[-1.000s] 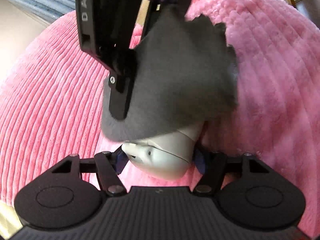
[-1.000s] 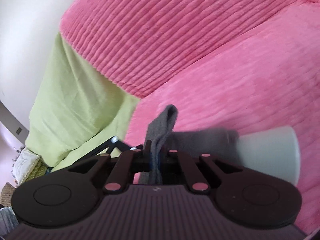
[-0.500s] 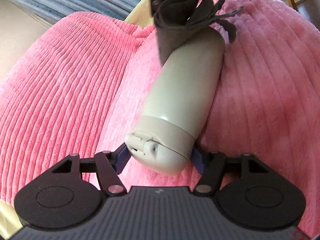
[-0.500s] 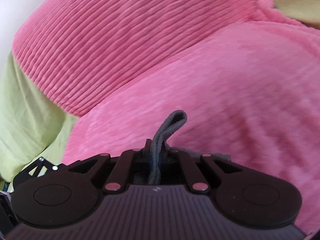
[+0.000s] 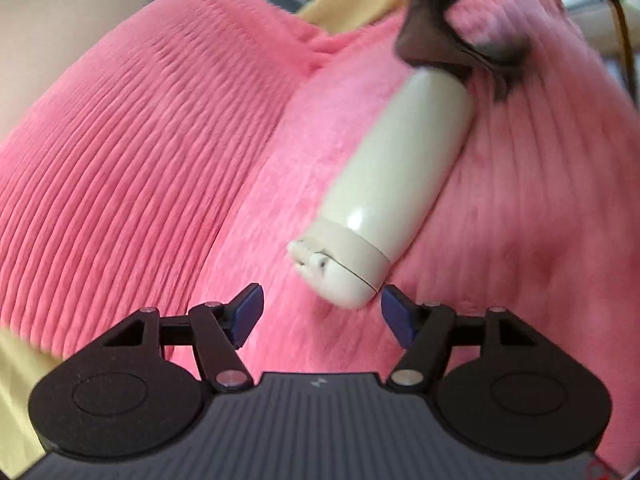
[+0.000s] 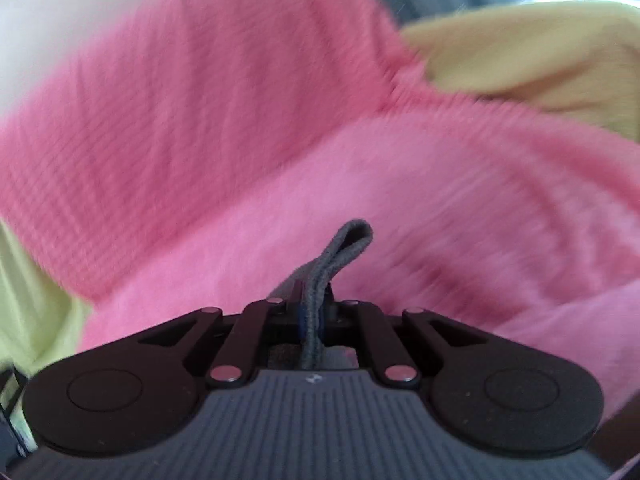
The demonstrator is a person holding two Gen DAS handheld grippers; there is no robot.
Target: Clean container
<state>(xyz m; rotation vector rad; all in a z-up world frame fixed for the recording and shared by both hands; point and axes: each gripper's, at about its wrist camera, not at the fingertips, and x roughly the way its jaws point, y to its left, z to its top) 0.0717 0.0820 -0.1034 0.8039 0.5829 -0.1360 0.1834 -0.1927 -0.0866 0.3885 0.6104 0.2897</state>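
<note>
in the left wrist view, the cream-white cylindrical bottle with a rounded flip cap lies on its side on the pink ribbed plush blanket, cap end toward the camera and base pointing up and to the right. the left gripper has its two blue-padded fingers spread apart, one on each side of the cap end and just short of it, with a gap showing between each pad and the bottle. at the bottle's far end a dark grey cloth drapes over the base, touching it, with a frayed edge trailing to the right onto the blanket. a pale yellow sheet shows beyond the blanket at the top.

in the right wrist view, which is blurred, the right gripper has its fingers pressed together on a folded strip of the dark grey cloth, whose looped end sticks up and forward past the fingertips. the pink blanket fills most of the frame, with the yellow sheet at upper right. the bottle is out of this view.
</note>
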